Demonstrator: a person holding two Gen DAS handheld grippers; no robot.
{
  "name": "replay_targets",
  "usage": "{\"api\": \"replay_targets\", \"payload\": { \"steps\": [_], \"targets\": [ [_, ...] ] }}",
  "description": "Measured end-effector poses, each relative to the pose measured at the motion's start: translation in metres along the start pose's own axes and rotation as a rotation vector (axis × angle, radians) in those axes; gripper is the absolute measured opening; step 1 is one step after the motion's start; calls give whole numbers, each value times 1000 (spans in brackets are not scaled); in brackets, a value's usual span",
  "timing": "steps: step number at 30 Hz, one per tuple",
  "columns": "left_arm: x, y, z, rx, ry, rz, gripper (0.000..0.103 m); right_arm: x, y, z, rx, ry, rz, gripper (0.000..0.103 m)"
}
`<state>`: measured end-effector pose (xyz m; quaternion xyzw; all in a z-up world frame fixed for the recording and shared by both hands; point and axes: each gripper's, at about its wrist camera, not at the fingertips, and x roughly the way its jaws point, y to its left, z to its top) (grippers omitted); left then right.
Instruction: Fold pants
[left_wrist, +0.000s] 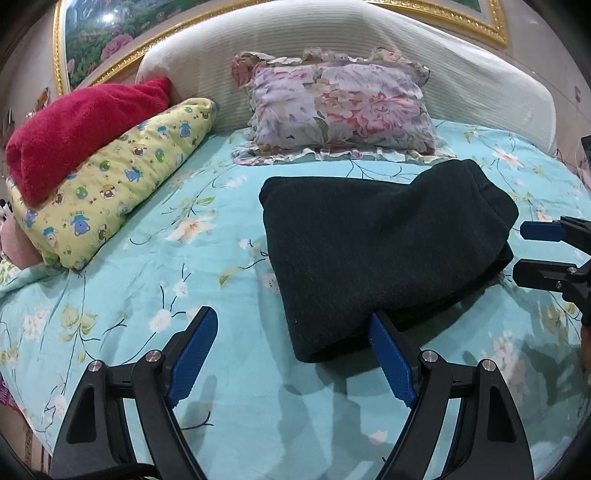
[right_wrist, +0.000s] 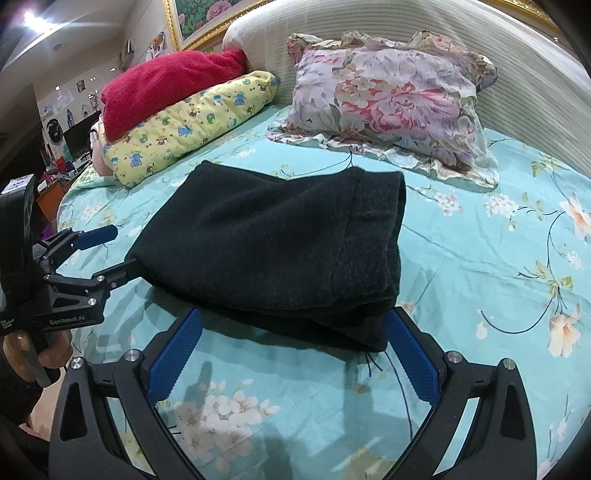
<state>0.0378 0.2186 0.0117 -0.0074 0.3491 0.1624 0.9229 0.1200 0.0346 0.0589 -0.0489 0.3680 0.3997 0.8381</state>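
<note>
The black pants (left_wrist: 380, 254) lie folded into a thick stacked bundle on the turquoise floral bedsheet (left_wrist: 184, 258); they also show in the right wrist view (right_wrist: 280, 243). My left gripper (left_wrist: 291, 325) is open and empty at the bundle's near left corner, its right finger touching the cloth edge; it shows from the side in the right wrist view (right_wrist: 118, 251). My right gripper (right_wrist: 291, 321) is open and empty, its jaws wide at the bundle's near edge; it shows at the right edge of the left wrist view (left_wrist: 521, 247).
A floral ruffled pillow (left_wrist: 340, 107) lies behind the pants against the white headboard (left_wrist: 295, 37). A yellow cartoon-print quilt (left_wrist: 118, 177) with a red blanket (left_wrist: 81, 125) on top sits at the left. A gold-framed picture (left_wrist: 96, 44) hangs on the wall.
</note>
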Motion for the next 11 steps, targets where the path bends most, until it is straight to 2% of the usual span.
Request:
{"api": "replay_targets", "payload": {
  "steps": [11],
  "targets": [
    [13,9,17,-78,71,-51,85,-6,-9,6,31,-11,-4,99]
  ]
}}
